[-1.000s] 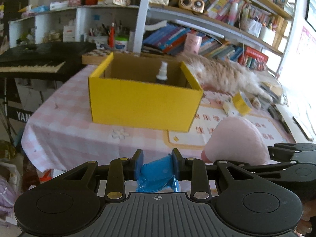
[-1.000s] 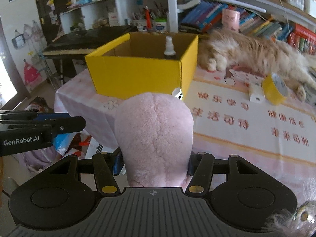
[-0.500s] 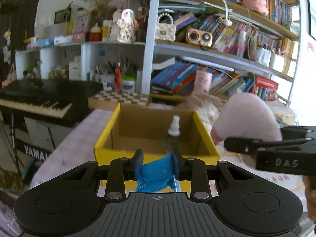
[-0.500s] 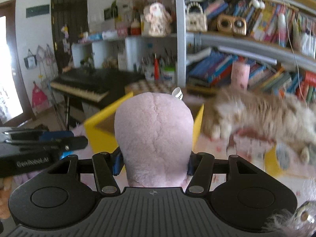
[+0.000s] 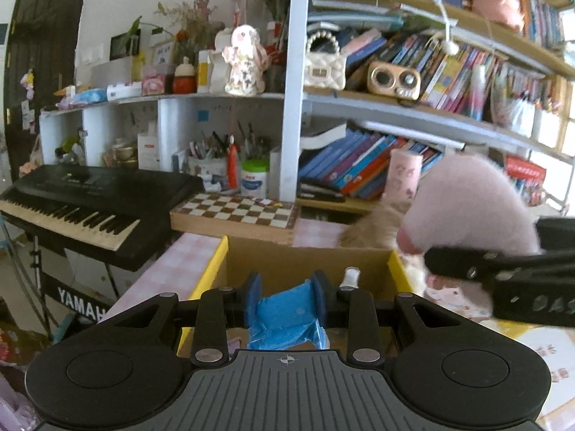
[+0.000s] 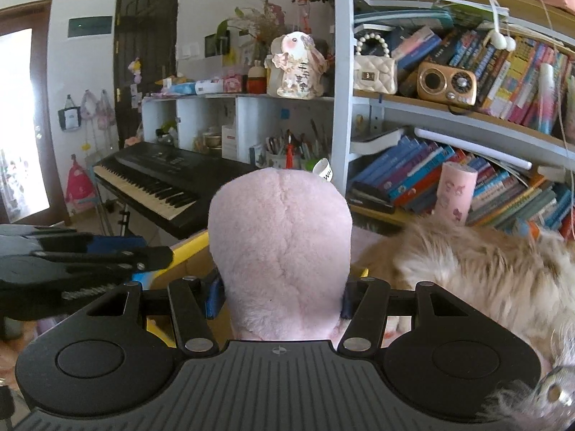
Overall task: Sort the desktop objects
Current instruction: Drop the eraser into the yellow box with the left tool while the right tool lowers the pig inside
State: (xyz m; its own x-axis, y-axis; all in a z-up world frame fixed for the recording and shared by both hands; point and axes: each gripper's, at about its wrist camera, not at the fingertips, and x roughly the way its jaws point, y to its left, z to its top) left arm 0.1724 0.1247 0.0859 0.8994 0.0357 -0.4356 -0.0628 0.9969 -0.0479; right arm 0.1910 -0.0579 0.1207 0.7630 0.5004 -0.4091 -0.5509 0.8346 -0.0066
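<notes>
My left gripper (image 5: 286, 296) is shut on a crumpled blue packet (image 5: 287, 318) and holds it over the near wall of the yellow cardboard box (image 5: 212, 273). A small white-capped spray bottle (image 5: 351, 276) stands inside the box. My right gripper (image 6: 282, 300) is shut on a pink plush toy (image 6: 280, 251) with a white tag and holds it above the box's right side; the plush also shows in the left wrist view (image 5: 470, 208). The box's yellow edge (image 6: 188, 248) shows left of the plush. The left gripper shows at the left of the right wrist view (image 6: 72, 262).
A fluffy cat (image 6: 467, 269) lies on the pink checked tablecloth (image 5: 169, 262) right of the box. A chessboard (image 5: 233, 212) and a black keyboard (image 5: 82, 197) stand behind and to the left. Bookshelves (image 5: 413, 115) fill the back.
Both grippers have moved forward and up toward the box with their loads. The box now lies directly below them, and the view has tilted up toward the shelves.
</notes>
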